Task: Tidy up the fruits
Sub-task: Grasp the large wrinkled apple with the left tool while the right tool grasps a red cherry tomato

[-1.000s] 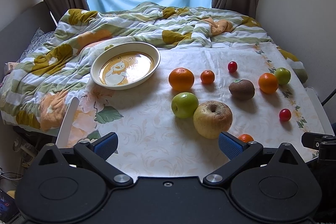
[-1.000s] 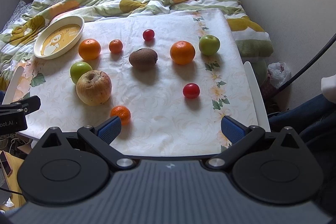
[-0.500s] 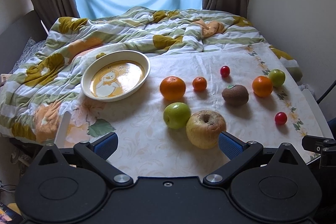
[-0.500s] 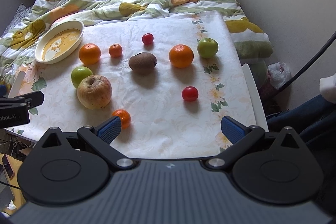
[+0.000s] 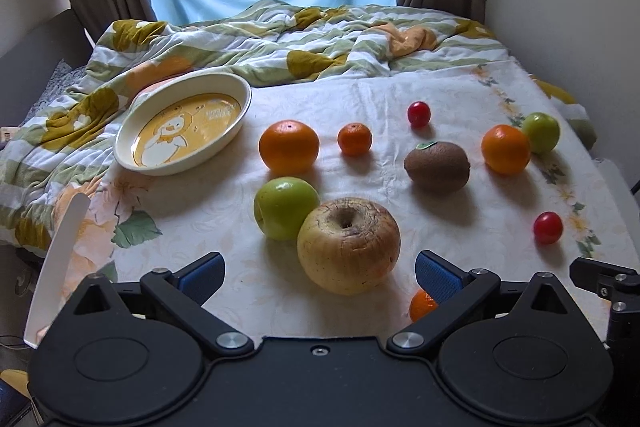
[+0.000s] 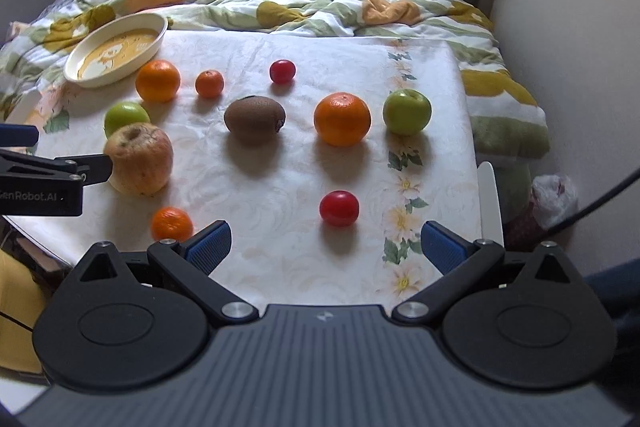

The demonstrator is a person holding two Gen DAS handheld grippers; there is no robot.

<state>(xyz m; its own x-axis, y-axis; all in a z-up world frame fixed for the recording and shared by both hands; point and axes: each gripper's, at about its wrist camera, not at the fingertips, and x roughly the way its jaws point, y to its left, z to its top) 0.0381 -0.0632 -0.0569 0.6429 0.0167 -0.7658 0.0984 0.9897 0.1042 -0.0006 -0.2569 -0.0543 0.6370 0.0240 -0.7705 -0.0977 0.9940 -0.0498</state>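
Several fruits lie on a white floral tablecloth [image 5: 360, 99]. A big yellow-brown apple [image 5: 349, 245] sits just ahead of my open, empty left gripper [image 5: 318, 273], touching a green apple [image 5: 286, 207]. An orange [image 5: 289, 146], a small mandarin [image 5: 354, 138], a kiwi [image 5: 437, 167], a second orange [image 5: 505, 148], a second green apple [image 5: 541, 131] and two red tomatoes [image 5: 418, 113] [image 5: 548, 227] lie beyond. My right gripper [image 6: 325, 247] is open and empty, just short of a red tomato [image 6: 339, 207]; a mandarin [image 6: 171, 223] lies by its left finger.
An empty cream oval dish [image 5: 132, 131] with a duck picture stands at the table's far left. A rumpled quilt [image 5: 300, 39] lies behind the table. A wall [image 6: 580, 27] runs along the right side. White table edges [image 5: 56, 259] show left and right.
Both grippers have moved forward toward the fruits, which now look larger. The left gripper has closed in on the big apple. No fruit has moved.
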